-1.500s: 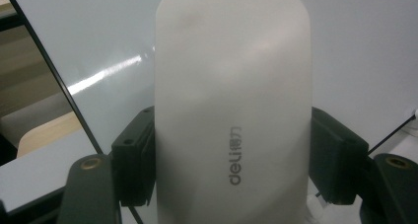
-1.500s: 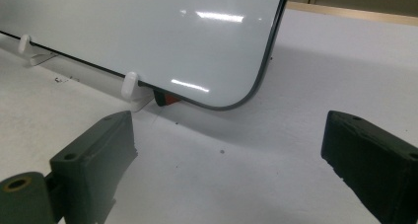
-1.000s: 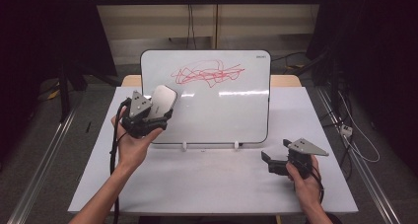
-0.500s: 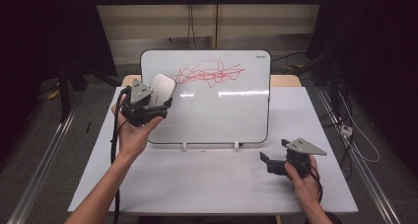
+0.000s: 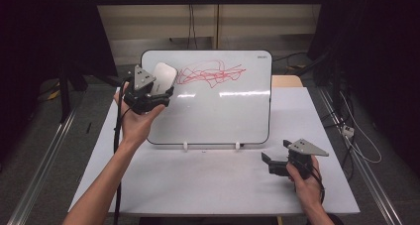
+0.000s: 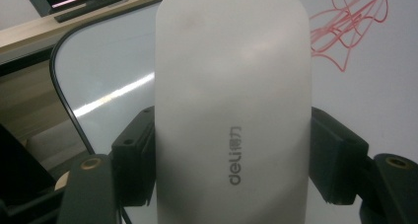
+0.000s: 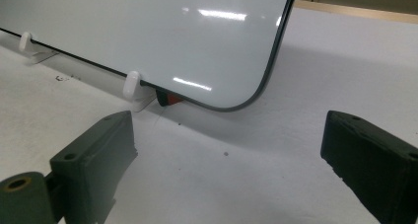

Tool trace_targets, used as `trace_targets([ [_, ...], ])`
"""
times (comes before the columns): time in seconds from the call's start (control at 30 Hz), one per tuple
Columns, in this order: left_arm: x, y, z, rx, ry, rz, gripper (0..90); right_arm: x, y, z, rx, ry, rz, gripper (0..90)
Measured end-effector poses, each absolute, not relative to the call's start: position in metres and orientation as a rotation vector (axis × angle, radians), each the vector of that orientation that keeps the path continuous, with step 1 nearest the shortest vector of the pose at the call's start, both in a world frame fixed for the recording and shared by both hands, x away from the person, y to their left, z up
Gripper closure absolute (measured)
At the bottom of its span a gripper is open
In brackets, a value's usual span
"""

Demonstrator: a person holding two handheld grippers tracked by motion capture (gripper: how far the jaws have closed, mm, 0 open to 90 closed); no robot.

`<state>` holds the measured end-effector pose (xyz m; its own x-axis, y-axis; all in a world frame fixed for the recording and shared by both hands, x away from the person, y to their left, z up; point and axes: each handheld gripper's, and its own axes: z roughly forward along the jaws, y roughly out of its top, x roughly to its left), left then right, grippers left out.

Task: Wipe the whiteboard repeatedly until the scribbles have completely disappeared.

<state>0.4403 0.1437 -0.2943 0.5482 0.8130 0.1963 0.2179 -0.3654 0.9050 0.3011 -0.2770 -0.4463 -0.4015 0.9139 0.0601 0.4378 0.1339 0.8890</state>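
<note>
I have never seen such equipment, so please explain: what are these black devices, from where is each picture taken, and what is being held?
There is no robot here. A person holds a two-jaw grasping tool in each hand at a white table. The high view looks down from above the person. The other two pictures come from cameras riding on the tools, looking along their black jaws.

The left tool is raised and clamps a white whiteboard eraser, marked "deli", at the upper left of an upright whiteboard. Red scribbles cover the board's top.

The right tool rests low near the table, jaws open and empty, facing the board's lower corner.
</note>
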Motion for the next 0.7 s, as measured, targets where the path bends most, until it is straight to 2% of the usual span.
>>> trace_targets([
  [0.7,0.466,0.135,-0.284,1.89,0.864,0.868,30.9,0.301,-0.278,-0.446,1.295,1.907,1.223,6.0],
])
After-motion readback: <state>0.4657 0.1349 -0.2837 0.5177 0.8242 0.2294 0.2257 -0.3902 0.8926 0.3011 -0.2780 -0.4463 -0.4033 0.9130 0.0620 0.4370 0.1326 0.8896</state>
